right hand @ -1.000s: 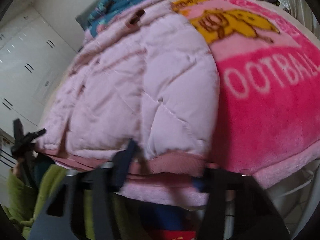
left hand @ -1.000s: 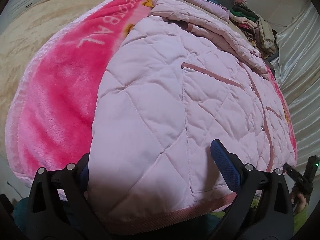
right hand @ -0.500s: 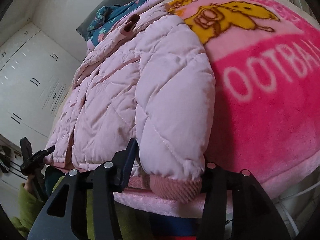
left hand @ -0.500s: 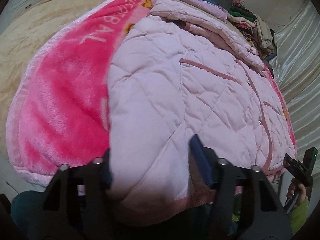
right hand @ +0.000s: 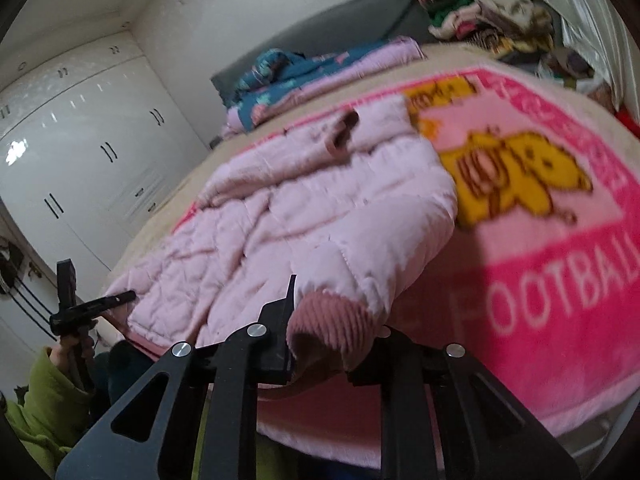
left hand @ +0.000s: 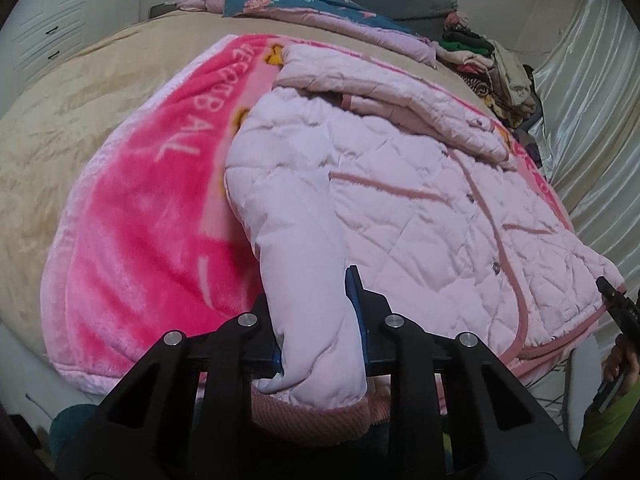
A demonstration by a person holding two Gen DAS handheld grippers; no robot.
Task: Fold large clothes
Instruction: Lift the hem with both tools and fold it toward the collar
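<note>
A home bedroom: a bed [left hand: 80,92] with blanket [right hand: 560,280], white wardrobes [right hand: 80,152], piled clothes [left hand: 492,64].

The jacket [left hand: 420,208] is pale pink quilted cloth, matt and puffy, with stitched diamond seams. Its hem band [left hand: 312,420], at six o'clock in the left wrist view, is darker pink ribbed knit, rougher to the eye. Under it the blanket [left hand: 152,216] is bright pink plush fleece with a soft sheen. The bed [left hand: 60,120] wears a tan cover, smooth and faintly shiny. At three o'clock the curtain [left hand: 592,100] is glossy satin-like cloth. The left gripper [left hand: 316,320] is matt black plastic with bright metal screw heads. In the right wrist view, the wardrobe [right hand: 80,152] at nine o'clock has glossy white doors.
</note>
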